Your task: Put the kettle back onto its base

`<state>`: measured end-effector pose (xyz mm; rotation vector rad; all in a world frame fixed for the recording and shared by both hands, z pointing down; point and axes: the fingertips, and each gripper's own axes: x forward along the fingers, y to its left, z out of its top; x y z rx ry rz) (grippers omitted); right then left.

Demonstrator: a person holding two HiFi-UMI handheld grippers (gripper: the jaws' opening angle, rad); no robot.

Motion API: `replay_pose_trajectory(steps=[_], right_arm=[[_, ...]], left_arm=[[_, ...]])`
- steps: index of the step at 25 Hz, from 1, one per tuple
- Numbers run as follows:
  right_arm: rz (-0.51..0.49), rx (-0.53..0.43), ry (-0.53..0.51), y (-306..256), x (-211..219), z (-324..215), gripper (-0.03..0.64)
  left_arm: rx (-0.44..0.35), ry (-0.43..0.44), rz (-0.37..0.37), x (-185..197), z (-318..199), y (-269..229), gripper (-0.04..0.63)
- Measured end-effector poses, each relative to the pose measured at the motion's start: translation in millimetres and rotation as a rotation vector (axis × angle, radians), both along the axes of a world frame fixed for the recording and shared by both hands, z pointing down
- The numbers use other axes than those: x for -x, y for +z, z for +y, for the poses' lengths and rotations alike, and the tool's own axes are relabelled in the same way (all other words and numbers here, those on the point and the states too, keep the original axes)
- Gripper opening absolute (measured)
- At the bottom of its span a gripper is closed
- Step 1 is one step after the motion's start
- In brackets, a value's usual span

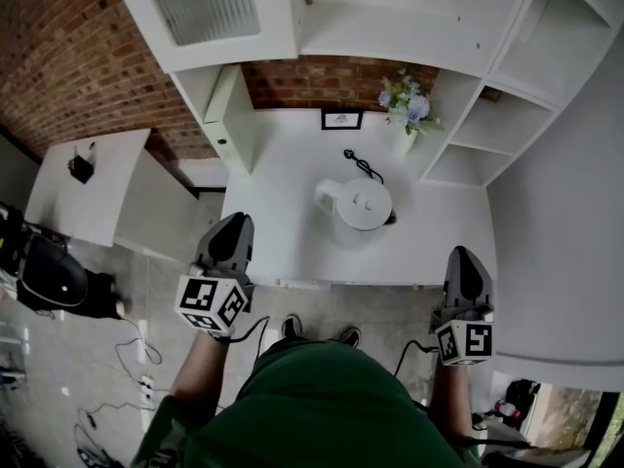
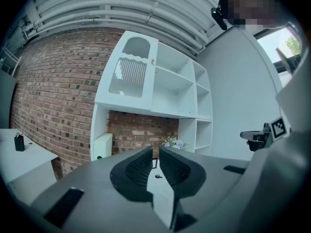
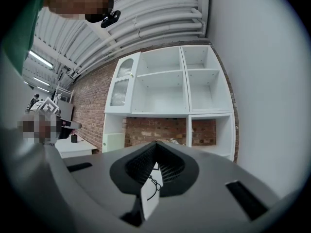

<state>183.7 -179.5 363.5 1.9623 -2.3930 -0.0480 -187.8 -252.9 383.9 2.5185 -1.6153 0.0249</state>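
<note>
Head view showed the white kettle (image 1: 359, 203) standing on the white bench (image 1: 283, 174), just in front of a black cord (image 1: 363, 164). The left gripper (image 1: 234, 227) and right gripper (image 1: 464, 257) hovered at the bench's near edge, well apart from the kettle, each with jaws pressed together on nothing.

Flowers (image 1: 408, 105) stood far right on the table (image 1: 283, 174); framed picture (image 1: 341, 120) far centre, against brick wall (image 1: 302, 78).
</note>
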Motion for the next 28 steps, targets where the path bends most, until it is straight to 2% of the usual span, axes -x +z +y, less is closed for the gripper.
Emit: replay_pose_trajectory(steps=[12, 28], right_arm=[[-0.004, -0.004, -0.04, 1.8, -9.8, -3.3, 0.012], [0.005, -0.003, -0.084, 4.5, -48.2, -8.9, 0.012]], left_arm=[[0.002, -0.025, 0.001, -10.9, 3.9, 1.7, 0.055], [0.03, -0.088, 0.039, -36.9, 15.5, 18.2, 0.055]])
